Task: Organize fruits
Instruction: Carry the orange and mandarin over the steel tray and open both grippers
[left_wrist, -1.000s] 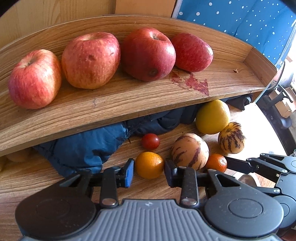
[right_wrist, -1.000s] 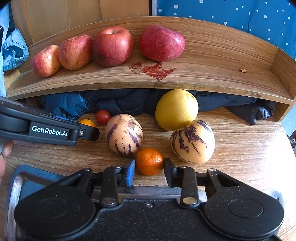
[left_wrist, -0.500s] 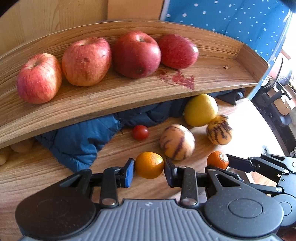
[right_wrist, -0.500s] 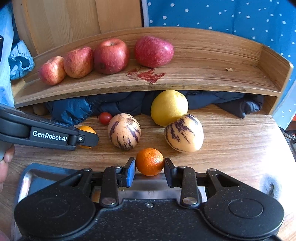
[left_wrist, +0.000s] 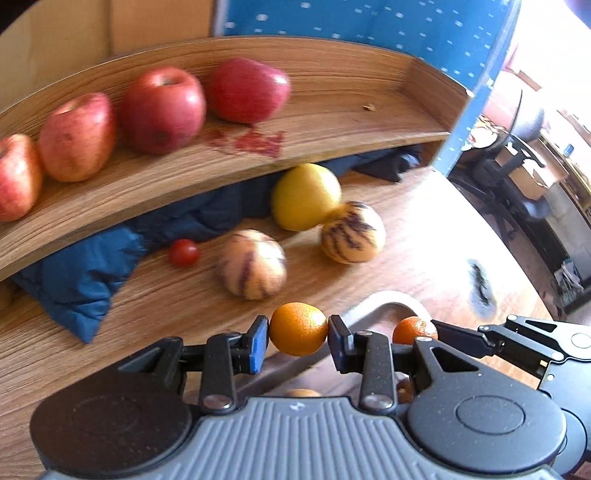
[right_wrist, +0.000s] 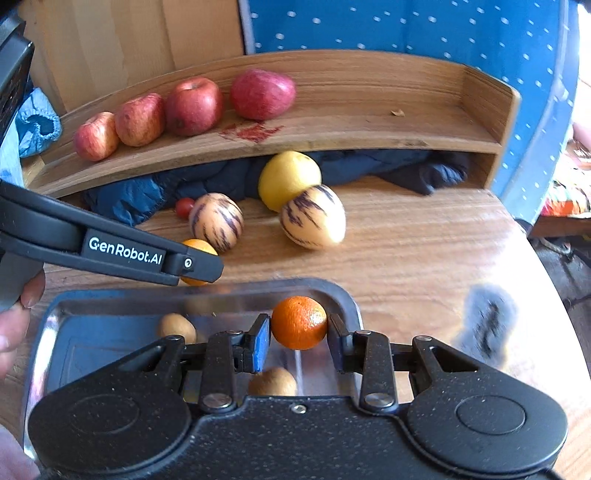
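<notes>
gripping a pale orange mandarin between its two pads, the left gripper holds the fruit above the wooden table, just at the near rim of a metal tray. the right gripper is likewise closed on a deeper orange mandarin, held over the tray's far right corner; in the left wrist view this second fruit shows just beside the left gripper's right finger. two brown oval fruits lie inside the tray, one near its middle and one partly hidden under the right gripper's body. a person's fingers wrap the handle of the left tool at the frame's left edge.

beyond the tray, two striped pepino melons rest on the table, well apart from the grippers; the right one touches a yellow citrus behind it. a cherry tomato sits just left of the left melon. a blue padded garment is bunched under a curved wooden shelf. four red apples stand in a row on the shelf's left half, touching or nearly so, with a red stain in front of the rightmost. a blue dotted panel rises behind.
</notes>
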